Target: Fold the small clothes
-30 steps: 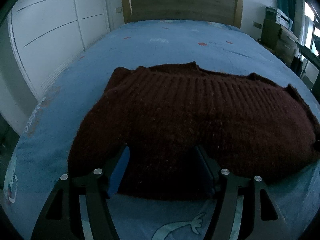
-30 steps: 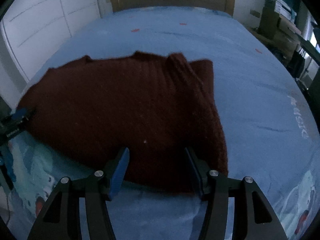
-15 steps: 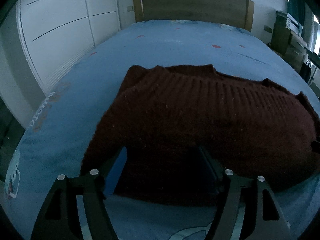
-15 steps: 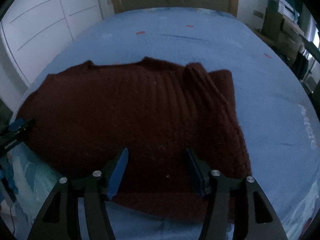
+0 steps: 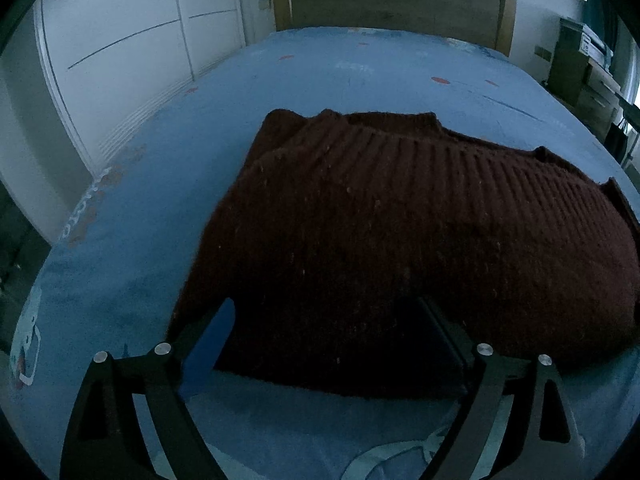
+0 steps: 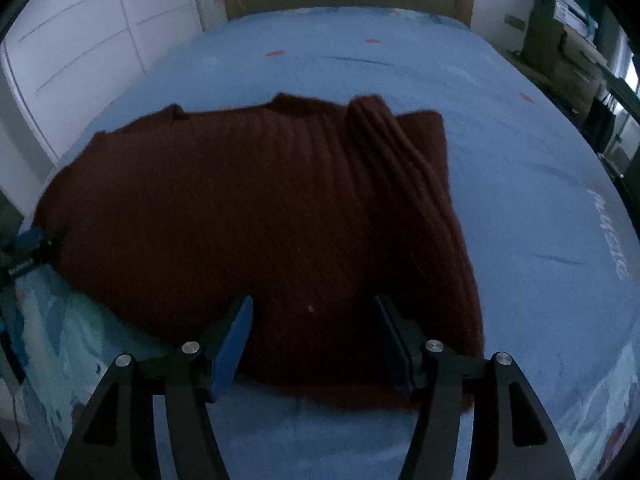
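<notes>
Sweater: a dark red ribbed knit sweater [image 5: 400,232] lies spread flat on the blue bed sheet [image 5: 340,80], its ribs running toward the headboard; in the right wrist view [image 6: 240,208] a ribbed sleeve [image 6: 396,152] lies folded over the body along the sweater's right-hand side.
Sweater's place: it sits on the near part of the bed, its near hem just ahead of both grippers, with bare sheet beyond it up to the wooden headboard [image 5: 392,0].
Left gripper: the left gripper [image 5: 326,304] hangs over the near hem at the sweater's left end, pointing down at a slant.
Left jaws: they are opening and stand wide; the hem lies between the blue pads, but the pads do not press on it.
Right gripper: the right gripper [image 6: 312,302] hangs over the near hem toward the sweater's right end.
Right jaws: parted, with the knit between the fingers; the pads stand on either side of the cloth and no pinch shows.
Other gripper seen: in the right wrist view a blue fingertip of the left gripper [image 6: 28,240] shows at the sweater's far left edge.
Surroundings: white wardrobe doors [image 5: 120,60] stand at the left of the bed; shelves [image 6: 568,40] stand at the right.
Sheet print: cartoon figures and lettering mark the sheet near its edges.
</notes>
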